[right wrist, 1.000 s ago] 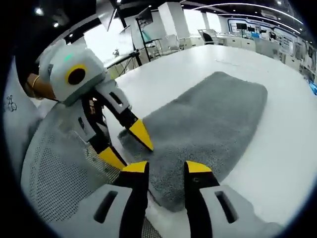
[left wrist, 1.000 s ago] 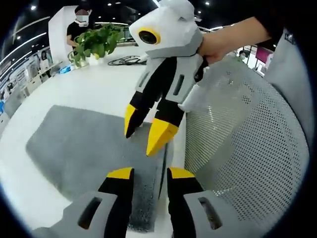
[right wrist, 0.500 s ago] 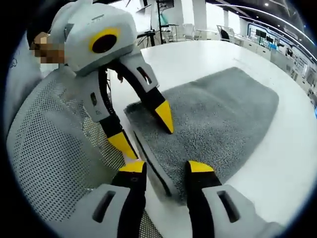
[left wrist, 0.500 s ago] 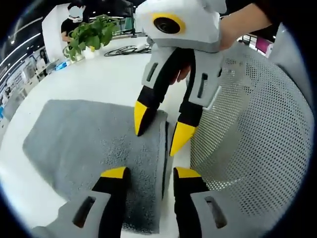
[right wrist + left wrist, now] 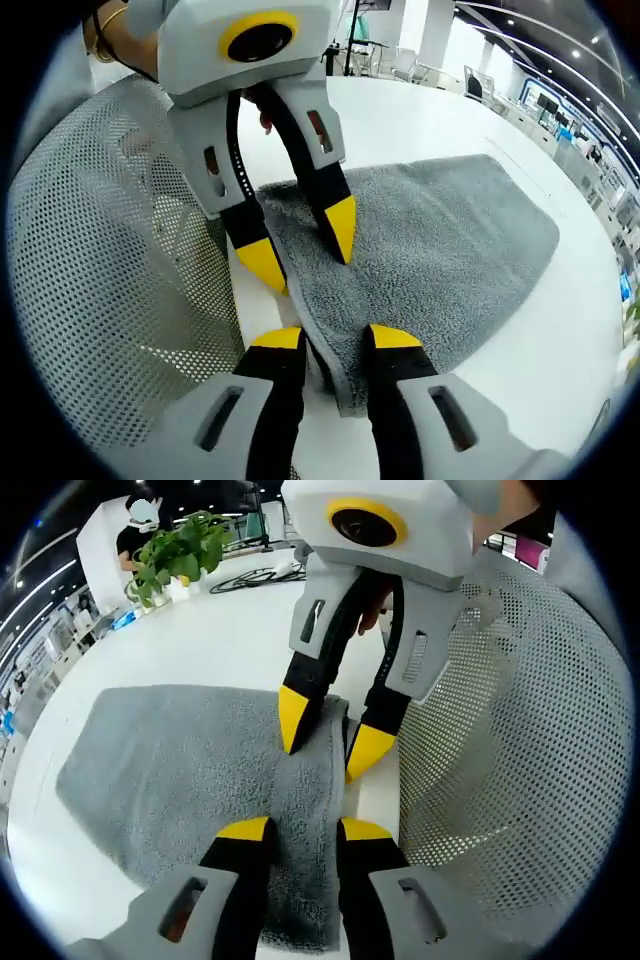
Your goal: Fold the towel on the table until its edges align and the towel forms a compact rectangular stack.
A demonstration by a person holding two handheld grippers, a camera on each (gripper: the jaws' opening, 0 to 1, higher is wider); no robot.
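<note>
A grey towel point(image 5: 180, 760) lies flat on the white table point(image 5: 220, 640), its near long edge along the table's rim. My left gripper point(image 5: 303, 832) is open, and the towel's edge runs between its two jaws. My right gripper point(image 5: 333, 735) comes down from above a little farther along the same edge, open, one jaw on the towel's top and one past the rim. In the right gripper view the towel point(image 5: 430, 250) spreads away to the right. There my right gripper point(image 5: 335, 340) straddles the hem and my left gripper point(image 5: 300, 247) does the same beyond it.
A white mesh chair back point(image 5: 500, 740) stands tight against the table's near edge, also as the chair back point(image 5: 100, 250). A potted plant point(image 5: 185, 550) and a black cable point(image 5: 262, 577) sit at the table's far side. A person point(image 5: 140, 520) stands behind.
Both grippers have dropped onto the towel's near edge and moved closer together. Their jaws now straddle the hem, and each pair stands slightly narrower than before.
</note>
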